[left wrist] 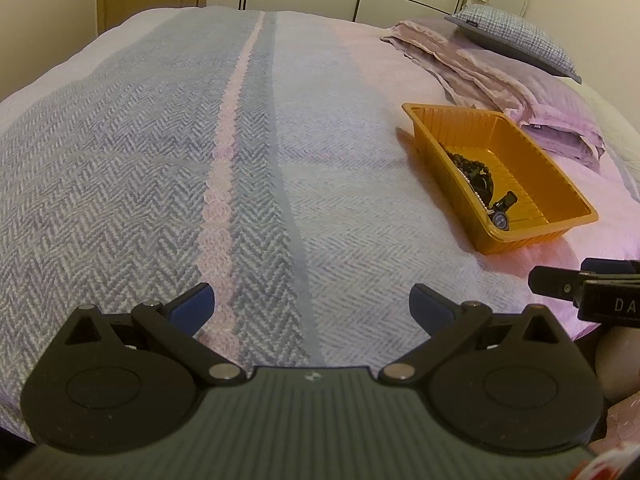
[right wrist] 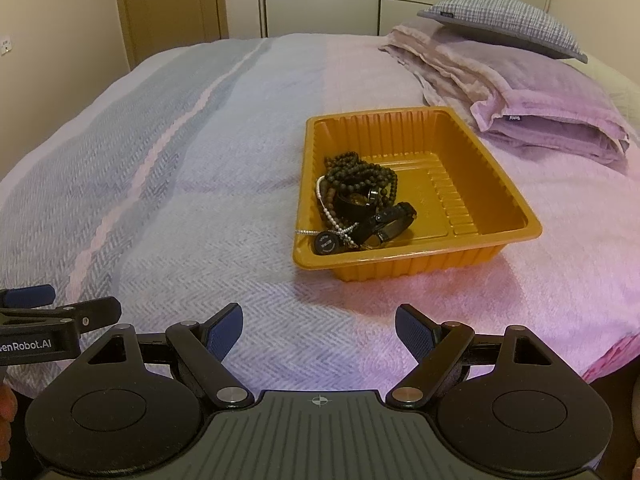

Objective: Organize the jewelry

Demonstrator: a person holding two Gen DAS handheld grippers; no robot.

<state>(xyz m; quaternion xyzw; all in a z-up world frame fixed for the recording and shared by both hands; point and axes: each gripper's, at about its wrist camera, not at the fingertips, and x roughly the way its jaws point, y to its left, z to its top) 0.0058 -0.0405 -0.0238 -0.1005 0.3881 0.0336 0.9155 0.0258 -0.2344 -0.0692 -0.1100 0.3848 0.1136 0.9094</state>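
Observation:
An orange plastic tray (right wrist: 500,184) sits on the bed. In its near left corner lies a pile of jewelry (right wrist: 362,204): dark bead strings, a white bead strand, black bands and a round black piece. The tray also shows in the left wrist view (left wrist: 560,184) at the right, with the jewelry (left wrist: 480,184) along its left wall. My right gripper (right wrist: 319,330) is open and empty, low over the bedspread, short of the tray. My left gripper (left wrist: 312,306) is open and empty, left of the tray. Each gripper shows at the other view's edge.
The bed is covered by a striped herringbone bedspread (right wrist: 168,184). A folded purple blanket (right wrist: 540,96) and a checked pillow (right wrist: 500,20) lie behind the tray at the right. A door (right wrist: 172,4) and wardrobe stand beyond the bed.

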